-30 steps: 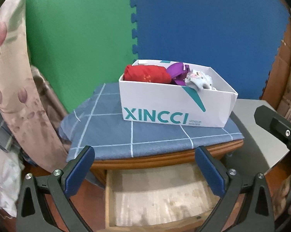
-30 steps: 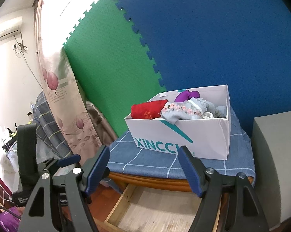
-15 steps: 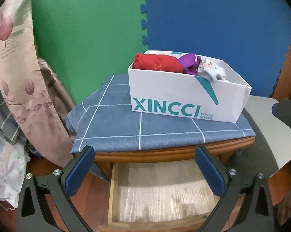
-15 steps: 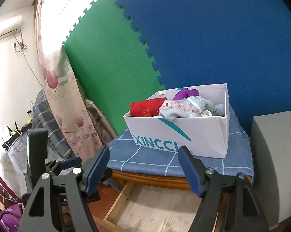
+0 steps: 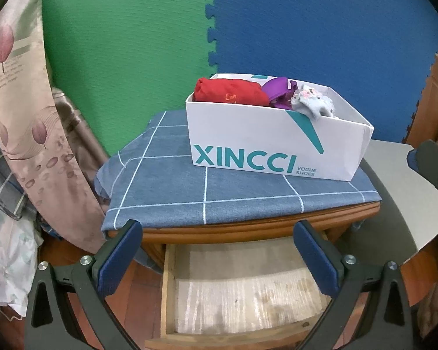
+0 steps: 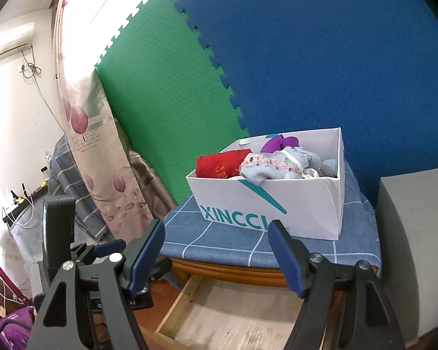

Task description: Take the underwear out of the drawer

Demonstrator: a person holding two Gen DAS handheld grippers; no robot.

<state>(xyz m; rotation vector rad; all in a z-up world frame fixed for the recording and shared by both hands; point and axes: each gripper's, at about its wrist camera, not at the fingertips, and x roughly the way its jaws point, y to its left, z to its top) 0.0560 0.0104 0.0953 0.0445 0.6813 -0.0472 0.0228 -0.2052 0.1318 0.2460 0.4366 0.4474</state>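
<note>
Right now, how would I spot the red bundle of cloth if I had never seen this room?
Find the small wooden table covered by a blue checked cloth; a white shoe box printed with XINCCI stands on it. The red bundle lies at the box's left end, beside purple cloth, the only red piece there.

Black triangulated frames on left gripper (image 5: 217,250) and right gripper (image 6: 216,250); blue ribbed finger pads (image 5: 118,258); silver pivot screws (image 5: 85,260).
</note>
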